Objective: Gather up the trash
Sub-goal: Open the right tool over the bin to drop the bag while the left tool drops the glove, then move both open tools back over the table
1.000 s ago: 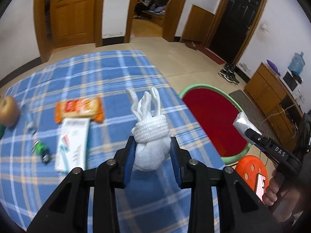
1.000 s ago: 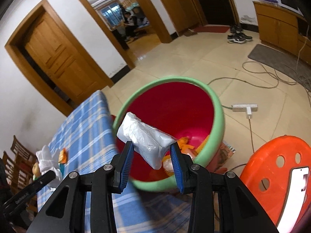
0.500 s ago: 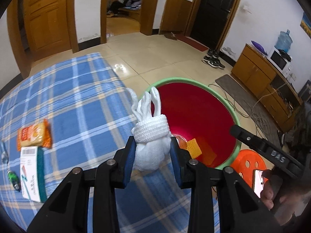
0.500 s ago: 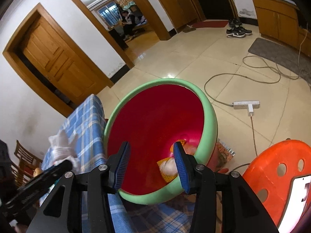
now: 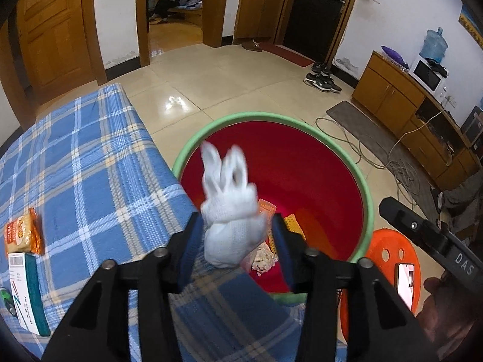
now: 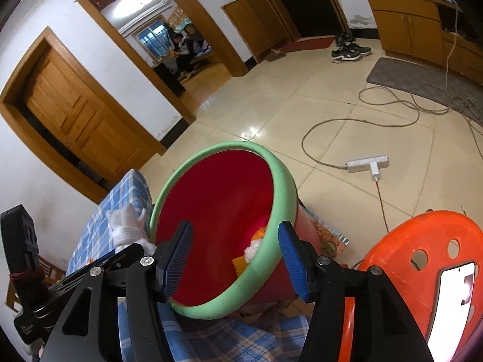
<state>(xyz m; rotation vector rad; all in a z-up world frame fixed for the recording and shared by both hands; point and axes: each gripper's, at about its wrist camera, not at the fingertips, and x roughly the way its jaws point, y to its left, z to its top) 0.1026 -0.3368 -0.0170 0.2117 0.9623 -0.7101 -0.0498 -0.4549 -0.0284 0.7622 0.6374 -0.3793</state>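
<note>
The white glove bundle (image 5: 231, 226) sits between the left gripper (image 5: 234, 249)'s fingers over the near rim of the red bin with the green rim (image 5: 366, 199); half a second ago the blue pads pinched it, and now they stand apart with a gap on each side, the glove blurred. Whether it touches a pad I cannot tell. A second ago it was over the blue plaid tablecloth (image 5: 90, 181). The right gripper (image 6: 235, 252) is spread wide with nothing in it; the silvery wrapper it held a second ago is gone. Orange and white scraps (image 6: 255, 246) lie in the bin. An orange snack packet (image 5: 22, 235) and a white-and-green box (image 5: 25, 295) remain on the cloth.
</note>
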